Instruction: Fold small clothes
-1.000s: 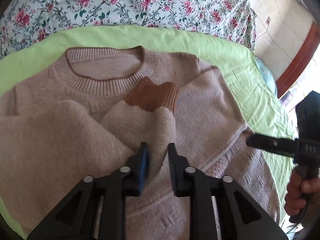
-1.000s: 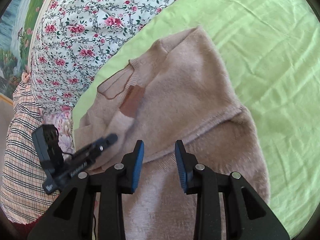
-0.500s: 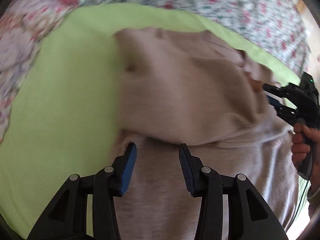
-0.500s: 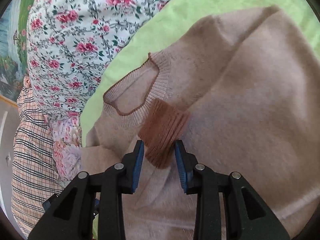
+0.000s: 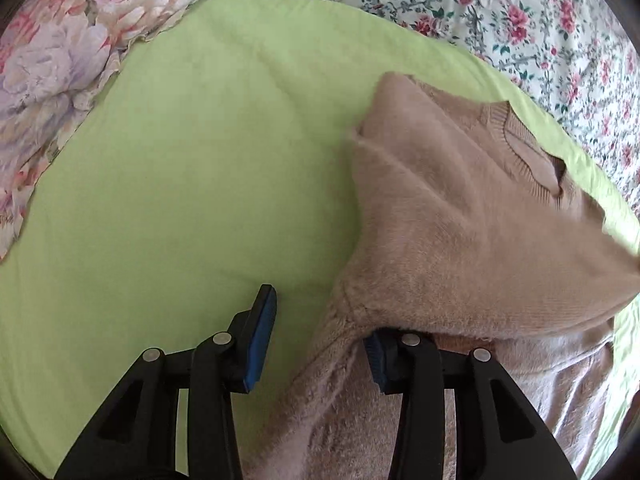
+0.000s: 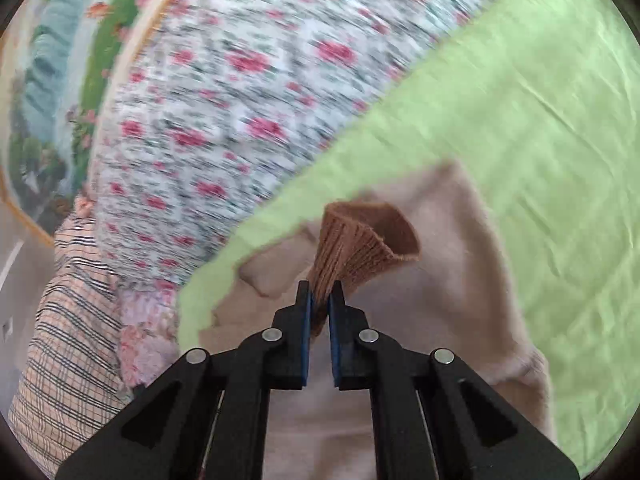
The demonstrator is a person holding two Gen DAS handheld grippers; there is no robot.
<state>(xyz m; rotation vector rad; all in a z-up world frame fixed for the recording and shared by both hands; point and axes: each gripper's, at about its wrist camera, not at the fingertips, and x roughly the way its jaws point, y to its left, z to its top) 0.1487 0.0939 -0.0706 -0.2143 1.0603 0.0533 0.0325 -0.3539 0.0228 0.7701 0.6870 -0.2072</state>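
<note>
A small beige knit sweater (image 5: 460, 216) lies on a light green sheet (image 5: 192, 168), its ribbed neckline (image 5: 528, 152) toward the far right. My left gripper (image 5: 320, 328) is open at the sweater's left edge; its right finger (image 5: 384, 360) is tucked under a folded layer, its left finger (image 5: 260, 340) is over bare sheet. My right gripper (image 6: 320, 304) is shut on the brown ribbed cuff (image 6: 360, 244) of a sleeve and holds it lifted above the sweater body (image 6: 452, 288).
A floral rose-print quilt (image 5: 520, 12) borders the far side of the sheet and also shows in the right wrist view (image 6: 240, 100). A pastel floral pillow (image 5: 60, 60) lies at far left. Plaid fabric (image 6: 68, 320) lies at left.
My right gripper has shut on the brown cuff and raised it. My left gripper has swung left to the sweater's edge, opened wider, and its right finger has gone under the fabric.
</note>
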